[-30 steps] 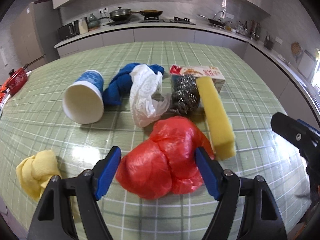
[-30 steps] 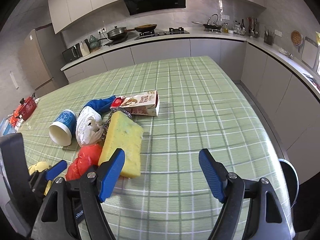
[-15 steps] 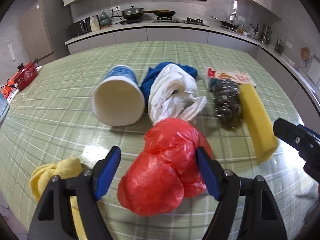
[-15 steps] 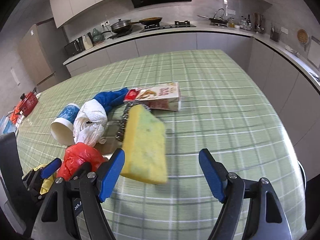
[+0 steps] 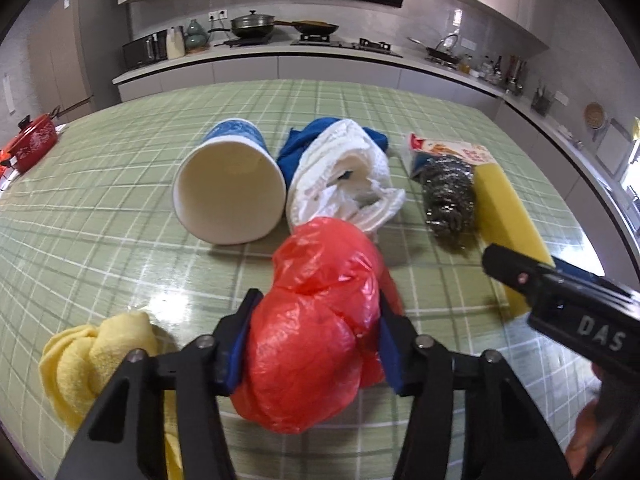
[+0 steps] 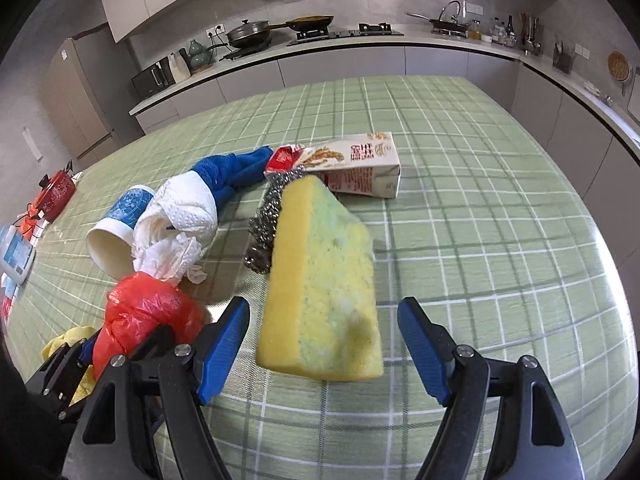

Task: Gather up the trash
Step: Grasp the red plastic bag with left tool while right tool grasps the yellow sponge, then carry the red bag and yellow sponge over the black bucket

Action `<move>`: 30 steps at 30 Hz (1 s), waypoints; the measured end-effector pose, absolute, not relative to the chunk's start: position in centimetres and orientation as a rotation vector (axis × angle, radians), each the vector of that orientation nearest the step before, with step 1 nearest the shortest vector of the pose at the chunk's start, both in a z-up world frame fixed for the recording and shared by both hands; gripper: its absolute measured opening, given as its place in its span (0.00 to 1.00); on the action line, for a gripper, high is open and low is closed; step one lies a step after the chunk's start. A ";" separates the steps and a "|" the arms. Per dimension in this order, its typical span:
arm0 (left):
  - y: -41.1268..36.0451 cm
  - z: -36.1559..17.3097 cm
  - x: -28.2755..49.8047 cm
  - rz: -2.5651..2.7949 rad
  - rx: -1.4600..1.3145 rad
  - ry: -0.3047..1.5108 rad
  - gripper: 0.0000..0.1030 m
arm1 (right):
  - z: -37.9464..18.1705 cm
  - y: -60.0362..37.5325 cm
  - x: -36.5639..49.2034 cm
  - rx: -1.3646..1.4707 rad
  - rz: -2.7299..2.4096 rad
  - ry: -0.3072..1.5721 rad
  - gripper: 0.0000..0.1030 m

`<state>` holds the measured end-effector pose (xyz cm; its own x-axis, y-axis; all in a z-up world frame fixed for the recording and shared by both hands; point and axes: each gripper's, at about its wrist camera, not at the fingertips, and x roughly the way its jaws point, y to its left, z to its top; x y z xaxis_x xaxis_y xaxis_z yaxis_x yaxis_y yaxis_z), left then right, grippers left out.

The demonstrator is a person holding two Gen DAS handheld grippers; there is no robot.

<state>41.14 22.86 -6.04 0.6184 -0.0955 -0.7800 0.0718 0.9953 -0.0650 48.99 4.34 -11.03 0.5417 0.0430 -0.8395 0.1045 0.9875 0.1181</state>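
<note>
My left gripper (image 5: 316, 344) is shut on a crumpled red plastic bag (image 5: 316, 332), which also shows in the right wrist view (image 6: 148, 312). My right gripper (image 6: 324, 348) is open, its blue pads on either side of a yellow-green sponge (image 6: 324, 284) without touching it. Beyond lie a tipped blue-and-white paper cup (image 5: 228, 196), crumpled white paper (image 5: 344, 176) over a blue cloth (image 5: 316, 136), a steel wool scourer (image 5: 448, 196) and a printed carton (image 6: 356, 168).
A yellow cloth (image 5: 92, 364) lies at the near left of the green checked table (image 5: 100, 208). A red pot (image 5: 30, 142) stands at the far left edge. The right gripper's black body (image 5: 560, 304) is at the right of the left wrist view.
My left gripper has closed on the red bag. My right gripper has moved forward so the sponge now lies between its open fingers.
</note>
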 end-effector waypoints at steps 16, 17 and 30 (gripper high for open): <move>21.1 -1.9 40.0 -0.167 -0.063 0.792 0.41 | -9.0 1.8 46.9 0.203 -0.037 0.941 0.24; 21.0 -1.7 40.0 -0.169 -0.062 0.788 0.41 | -8.8 1.5 46.7 0.206 -0.037 0.937 0.24; 15.2 0.2 39.1 -0.180 -0.060 0.745 0.41 | -4.6 -5.5 42.1 0.201 -0.075 0.882 0.24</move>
